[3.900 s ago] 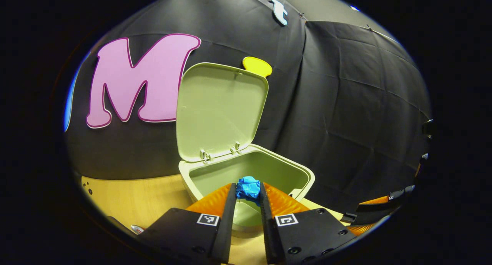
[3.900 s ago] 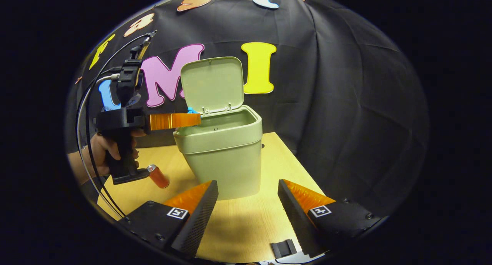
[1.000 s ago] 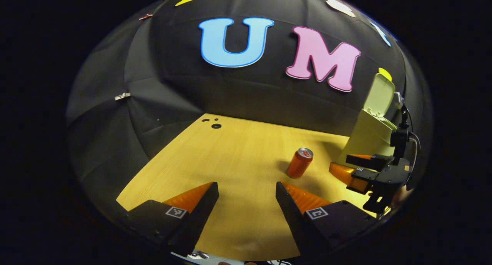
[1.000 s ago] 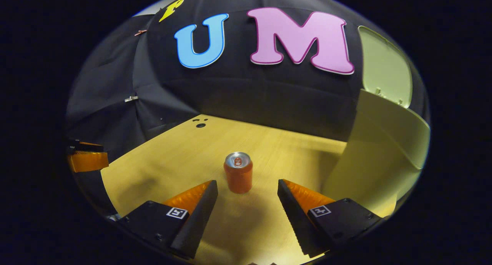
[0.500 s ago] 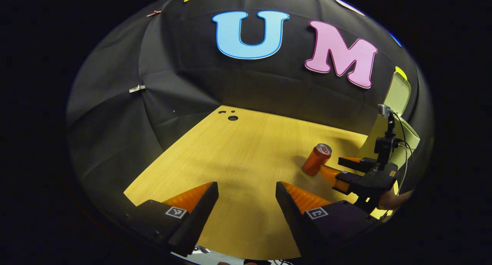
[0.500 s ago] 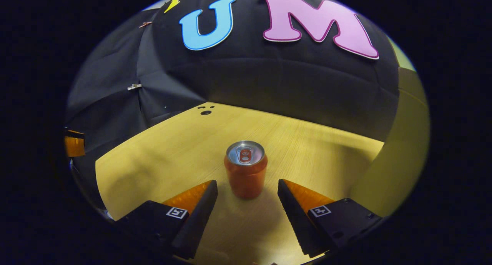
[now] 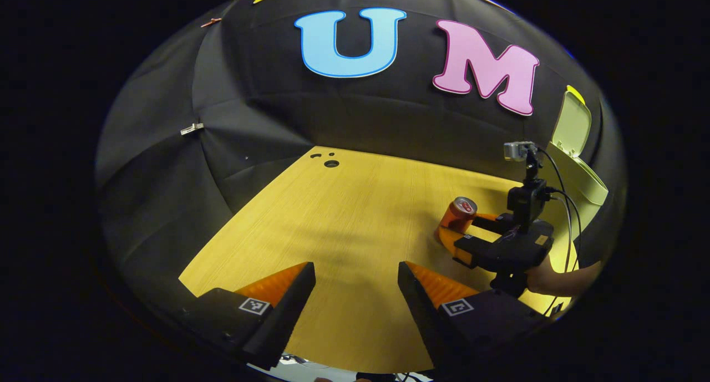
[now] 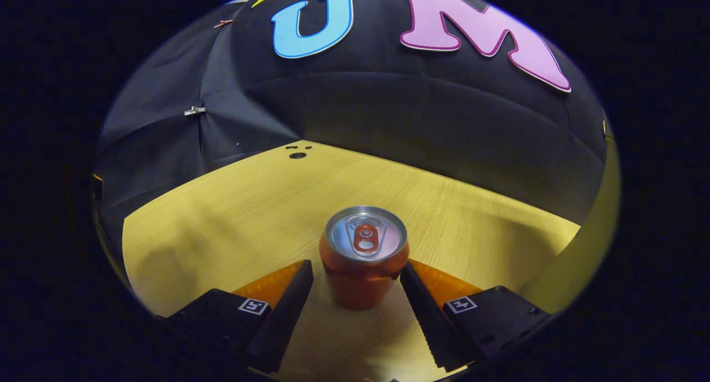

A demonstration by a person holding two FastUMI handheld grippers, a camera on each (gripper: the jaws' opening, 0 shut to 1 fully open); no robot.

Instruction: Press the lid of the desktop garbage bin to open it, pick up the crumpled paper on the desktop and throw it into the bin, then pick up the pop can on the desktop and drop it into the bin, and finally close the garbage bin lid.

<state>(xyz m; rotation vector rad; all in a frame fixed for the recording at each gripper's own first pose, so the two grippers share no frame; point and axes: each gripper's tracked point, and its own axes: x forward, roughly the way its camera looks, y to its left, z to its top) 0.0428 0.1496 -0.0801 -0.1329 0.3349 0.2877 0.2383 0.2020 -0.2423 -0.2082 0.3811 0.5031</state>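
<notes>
An orange pop can (image 8: 363, 260) stands upright on the wooden desk (image 8: 222, 215). My right gripper (image 8: 356, 266) is open, and the can sits between its fingers with a small gap on the left side. In the left gripper view the can (image 7: 459, 213) sits inside the right gripper (image 7: 461, 227), which a hand (image 7: 554, 282) holds. The pale green bin (image 7: 577, 177) stands behind it, lid (image 7: 571, 124) raised. My left gripper (image 7: 356, 267) hangs open over bare desk, well left of the can, with nothing between its fingers.
The bin's wall (image 8: 588, 260) rises close on the right of the can. A round hole (image 7: 331, 163) marks the desk's far corner, by the black cloth wall. Cables (image 7: 563, 193) run from the right gripper toward the bin.
Earlier my left gripper held blue crumpled paper over the open bin; now it is open and empty, away from the bin. My right gripper has moved forward until the can stands between its fingers.
</notes>
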